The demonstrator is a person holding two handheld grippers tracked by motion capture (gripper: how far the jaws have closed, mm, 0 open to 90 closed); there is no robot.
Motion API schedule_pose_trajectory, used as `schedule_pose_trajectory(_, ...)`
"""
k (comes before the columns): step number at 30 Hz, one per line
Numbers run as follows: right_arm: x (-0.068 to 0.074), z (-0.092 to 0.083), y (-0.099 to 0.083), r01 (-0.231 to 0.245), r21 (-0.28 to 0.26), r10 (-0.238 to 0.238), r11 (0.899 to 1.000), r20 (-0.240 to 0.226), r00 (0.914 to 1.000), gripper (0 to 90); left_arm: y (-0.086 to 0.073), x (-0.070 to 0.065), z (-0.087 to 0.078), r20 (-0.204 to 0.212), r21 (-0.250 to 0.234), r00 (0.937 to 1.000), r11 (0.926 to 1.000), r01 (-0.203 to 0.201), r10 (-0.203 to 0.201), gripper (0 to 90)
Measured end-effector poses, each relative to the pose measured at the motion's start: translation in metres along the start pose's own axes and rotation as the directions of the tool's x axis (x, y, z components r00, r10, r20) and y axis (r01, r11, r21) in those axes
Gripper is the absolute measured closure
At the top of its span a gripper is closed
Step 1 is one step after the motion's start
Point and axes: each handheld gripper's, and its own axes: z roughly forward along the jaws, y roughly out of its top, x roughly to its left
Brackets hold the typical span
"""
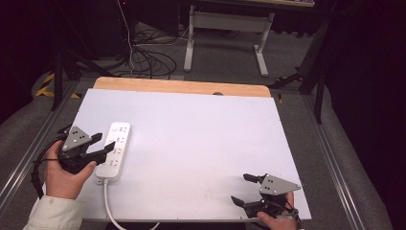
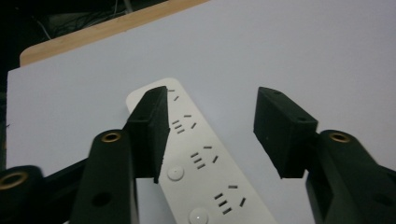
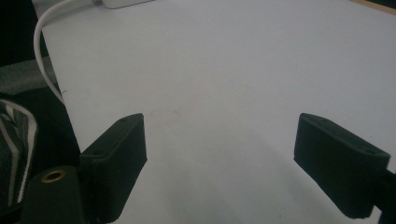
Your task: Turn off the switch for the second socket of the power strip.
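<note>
A white power strip (image 1: 115, 151) lies lengthwise on the left part of the white table top (image 1: 201, 139), and its white cable (image 1: 107, 203) runs off the near edge. My left gripper (image 1: 104, 142) is open right beside the strip's left side, its tips over the strip's middle. In the left gripper view the power strip (image 2: 205, 158) runs under the left jaw, with the left gripper (image 2: 212, 95) open above it. My right gripper (image 1: 241, 188) is open near the front right edge, over bare table. The right gripper view has the right gripper (image 3: 222, 121) open, the strip's end (image 3: 123, 2) and the cable (image 3: 41, 46) far off.
A wooden strip (image 1: 182, 86) borders the table's far edge. Metal rails (image 1: 28, 153) run along both sides. Beyond the table are floor cables (image 1: 148, 60) and a white desk frame (image 1: 225, 28). A dark patterned cloth (image 3: 16, 140) shows off the table's edge.
</note>
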Motion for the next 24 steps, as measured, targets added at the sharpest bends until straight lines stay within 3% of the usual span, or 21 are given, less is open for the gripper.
schedule_pose_trajectory(4, -0.001, 0.0, 0.0, -0.003, -0.002, 0.003, 1.0, 0.001, 1.0, 17.7, 0.003, -0.008, -0.009, 0.057, -0.037, 0.9982, 0.9992, -0.018, 0.02, 35.8)
schedule_pose_trajectory(8, -0.001, 0.0, 0.0, -0.003, -0.002, 0.003, 1.0, 0.0, 1.0, 17.7, 0.003, -0.014, -0.015, 0.113, -0.069, 0.9936, 0.9976, 0.003, 0.005, 28.7)
schedule_pose_trajectory(11, -0.001, -0.001, 0.0, -0.004, -0.004, 0.004, 1.0, 0.001, 1.0, 17.7, 0.003, -0.017, -0.018, 0.138, -0.073, 0.9904, 0.9973, -0.002, 0.013, 25.1)
schedule_pose_trajectory(15, 0.0, 0.0, 0.0, -0.003, -0.004, 0.003, 1.0, -0.001, 1.0, 17.7, 0.0, -0.024, -0.023, 0.162, -0.092, 0.9861, 0.9955, -0.02, 0.035, 24.0)
schedule_pose_trajectory(21, 0.0, 0.0, 0.0, -0.002, -0.006, 0.002, 1.0, 0.0, 1.0, 17.7, -0.01, -0.033, -0.027, 0.196, -0.124, 0.98, 0.9923, -0.009, 0.033, 22.3)
schedule_pose_trajectory(22, 0.0, -0.001, 0.0, -0.001, -0.004, 0.001, 1.0, 0.001, 1.0, 17.7, -0.012, -0.034, -0.028, 0.208, -0.137, 0.9776, 0.9905, -0.001, 0.03, 22.3)
schedule_pose_trajectory(23, 0.0, -0.001, 0.0, -0.001, -0.004, 0.001, 1.0, 0.0, 1.0, 17.7, -0.017, -0.036, -0.029, 0.236, -0.153, 0.9714, 0.9882, 0.008, 0.028, 22.3)
schedule_pose_trajectory(24, 0.0, -0.001, 0.0, -0.001, -0.006, 0.001, 1.0, -0.001, 1.0, 17.7, -0.017, -0.036, -0.029, 0.236, -0.153, 0.9714, 0.9882, 0.008, 0.028, 22.3)
